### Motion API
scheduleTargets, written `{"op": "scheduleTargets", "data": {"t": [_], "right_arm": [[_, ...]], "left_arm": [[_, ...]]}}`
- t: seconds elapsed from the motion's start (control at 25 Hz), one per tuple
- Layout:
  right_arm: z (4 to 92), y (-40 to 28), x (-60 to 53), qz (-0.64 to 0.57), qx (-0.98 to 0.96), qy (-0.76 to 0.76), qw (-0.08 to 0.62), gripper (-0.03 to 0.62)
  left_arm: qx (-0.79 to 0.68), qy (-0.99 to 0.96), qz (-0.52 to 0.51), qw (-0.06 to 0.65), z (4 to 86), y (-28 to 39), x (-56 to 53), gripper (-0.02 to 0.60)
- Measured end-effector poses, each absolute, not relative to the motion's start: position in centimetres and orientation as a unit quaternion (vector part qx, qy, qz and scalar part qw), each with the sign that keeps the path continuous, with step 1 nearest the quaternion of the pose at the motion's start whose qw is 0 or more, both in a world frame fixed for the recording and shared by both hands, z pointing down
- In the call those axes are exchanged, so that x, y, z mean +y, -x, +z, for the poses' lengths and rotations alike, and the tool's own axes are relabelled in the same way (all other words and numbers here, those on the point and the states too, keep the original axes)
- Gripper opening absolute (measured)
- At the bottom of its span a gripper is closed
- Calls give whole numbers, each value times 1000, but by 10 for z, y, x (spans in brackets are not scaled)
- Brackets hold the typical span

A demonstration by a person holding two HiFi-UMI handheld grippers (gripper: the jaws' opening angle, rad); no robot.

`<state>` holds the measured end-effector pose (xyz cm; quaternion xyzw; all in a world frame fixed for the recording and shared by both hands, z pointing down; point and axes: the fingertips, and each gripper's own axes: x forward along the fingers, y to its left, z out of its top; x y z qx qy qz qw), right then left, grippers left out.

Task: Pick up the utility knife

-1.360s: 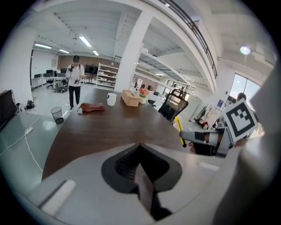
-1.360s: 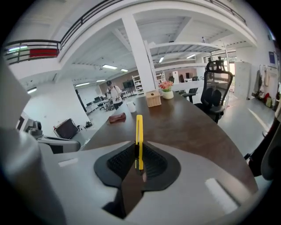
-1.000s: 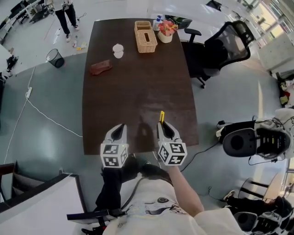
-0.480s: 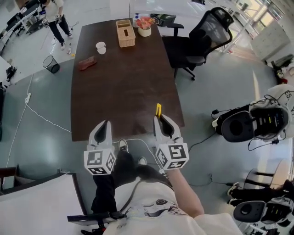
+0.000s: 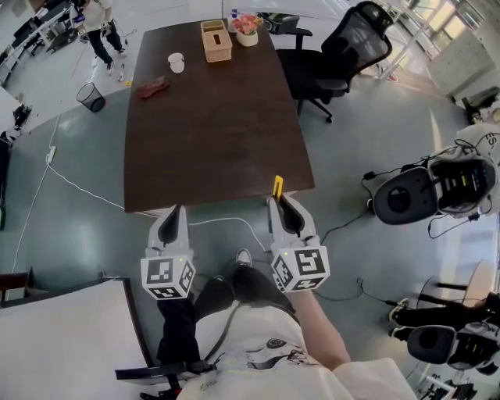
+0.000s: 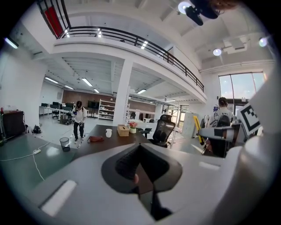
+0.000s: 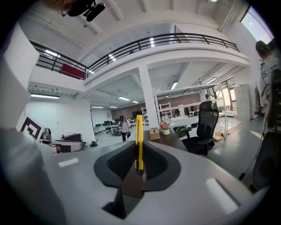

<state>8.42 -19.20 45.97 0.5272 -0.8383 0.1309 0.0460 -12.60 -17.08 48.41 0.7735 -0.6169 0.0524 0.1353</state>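
Note:
A yellow utility knife (image 7: 139, 140) stands upright between the jaws of my right gripper (image 7: 138, 165), which is shut on it. In the head view the utility knife (image 5: 277, 187) sticks out past the right gripper (image 5: 280, 208), just off the near edge of the dark brown table (image 5: 211, 117). My left gripper (image 5: 173, 219) hangs beside it to the left, over the floor, shut with nothing in it. In the left gripper view the left gripper (image 6: 139, 173) has its jaws together and the table (image 6: 103, 139) lies far ahead.
On the table's far end stand a wicker tissue box (image 5: 216, 41), a flower pot (image 5: 247, 26), a white cup (image 5: 176, 62) and a brown pouch (image 5: 152, 87). A black office chair (image 5: 351, 55) is at the right, a bin (image 5: 91, 98) at the left. A person (image 5: 97, 23) stands beyond.
Both grippers have drawn back from the table toward me. The knife, held in the right gripper, has moved from over the tabletop to just beyond its near edge.

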Motion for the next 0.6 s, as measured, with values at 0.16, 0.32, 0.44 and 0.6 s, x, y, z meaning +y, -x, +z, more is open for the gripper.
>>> {"op": "scheduleTargets", "data": {"t": [0.16,0.32,0.44,0.6], "right_arm": [[454,-75,-162,117,-837,-533,46,51],[451,-62,-128,109,-836,-536,39,51],[453,-51,-96,113,-838,-532,38,51],[443,-37,-68,111,-844,-523,30,51]], "left_arm": [[-606,-782,48,139,488,132,-138,-2],[-600,-785,45,147,496,137,-102,-2],[-594,-790,45,147,496,136,-71,-2],[-595,-789,44,149,486,141,-49,-2]]}}
